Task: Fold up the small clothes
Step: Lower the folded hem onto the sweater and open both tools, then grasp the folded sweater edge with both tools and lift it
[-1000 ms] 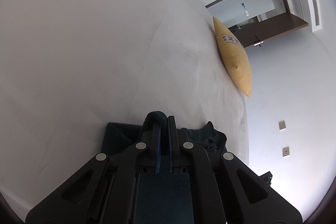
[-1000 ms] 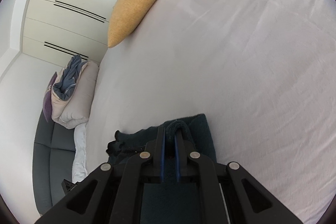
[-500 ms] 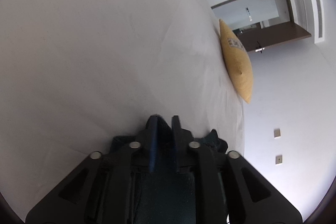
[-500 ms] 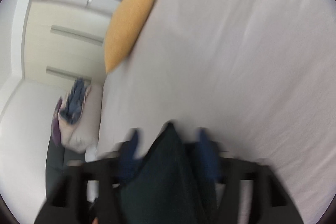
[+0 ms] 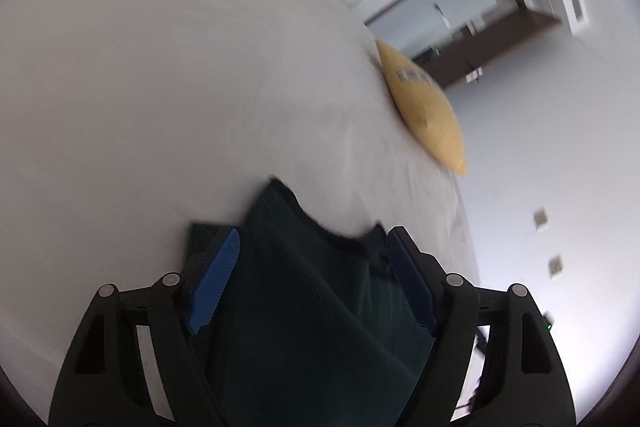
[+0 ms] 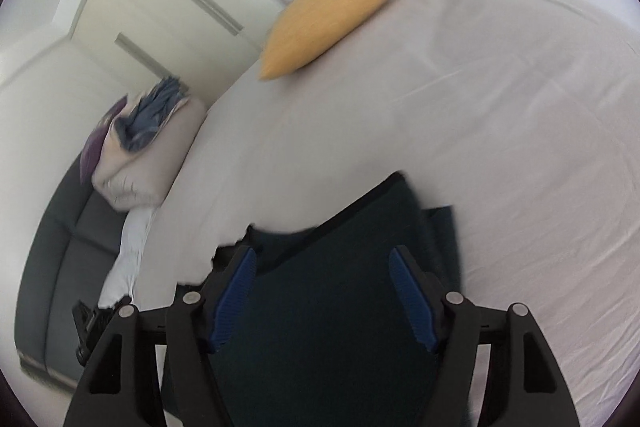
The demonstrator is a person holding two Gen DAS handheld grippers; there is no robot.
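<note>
left gripper (image 5: 313, 247): fingers spread wide, gripping nothing | right gripper (image 6: 323, 265): fingers spread wide, gripping nothing | dark garment (image 5: 316, 311): lies between both pairs on white bed (image 5: 140, 87)

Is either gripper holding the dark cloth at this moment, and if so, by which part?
Neither holds it. The left gripper and right gripper both stand open, and the dark green cloth lies on the white bed between their fingers.
</note>
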